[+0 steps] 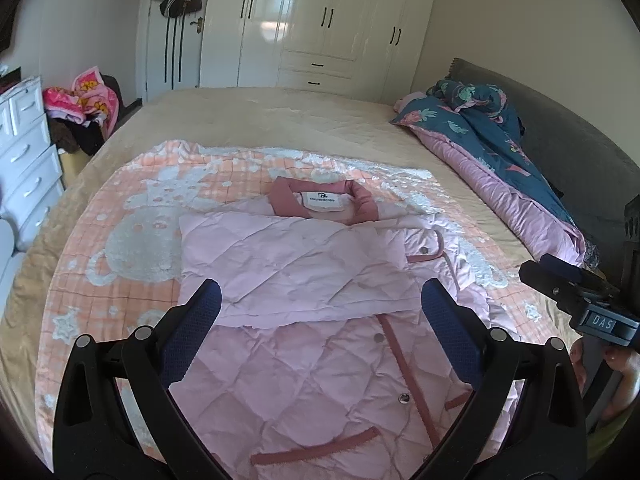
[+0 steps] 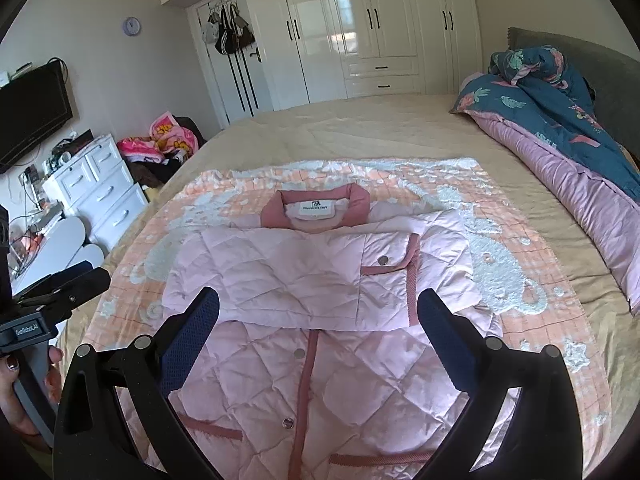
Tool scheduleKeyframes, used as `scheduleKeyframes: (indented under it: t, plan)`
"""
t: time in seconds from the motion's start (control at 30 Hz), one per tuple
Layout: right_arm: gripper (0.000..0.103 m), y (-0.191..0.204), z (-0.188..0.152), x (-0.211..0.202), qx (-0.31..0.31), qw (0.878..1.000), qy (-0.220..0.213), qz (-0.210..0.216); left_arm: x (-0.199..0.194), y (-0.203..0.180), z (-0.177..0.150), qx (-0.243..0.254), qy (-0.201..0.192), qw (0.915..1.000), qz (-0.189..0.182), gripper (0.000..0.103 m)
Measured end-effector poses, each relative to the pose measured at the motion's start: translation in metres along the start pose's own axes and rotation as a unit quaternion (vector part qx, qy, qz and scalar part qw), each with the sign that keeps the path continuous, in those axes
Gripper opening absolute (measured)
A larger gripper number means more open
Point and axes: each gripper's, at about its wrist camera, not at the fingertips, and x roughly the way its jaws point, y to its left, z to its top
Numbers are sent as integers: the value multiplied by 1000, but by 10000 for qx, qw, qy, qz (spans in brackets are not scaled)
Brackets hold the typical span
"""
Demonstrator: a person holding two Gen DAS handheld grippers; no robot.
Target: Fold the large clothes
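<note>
A glossy white wardrobe is seen behind a beige-covered bed. An orange checked blanket is spread on it, and the pink quilted jacket is laid there, sleeves folded across. Left gripper and right gripper are held wide apart, empty, above it.

A quilted, faintly shiny cloth is seen on the jacket; the wardrobe is finished in gloss.
</note>
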Motion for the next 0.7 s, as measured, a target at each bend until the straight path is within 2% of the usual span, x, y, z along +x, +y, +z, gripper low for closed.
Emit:
scheduleKeyframes:
  t: [0.7]
  plan:
    - [99, -8, -14, -53, -103, 9997, -192, 93, -38, -30, -16, 131, -57, 9999, 52, 94]
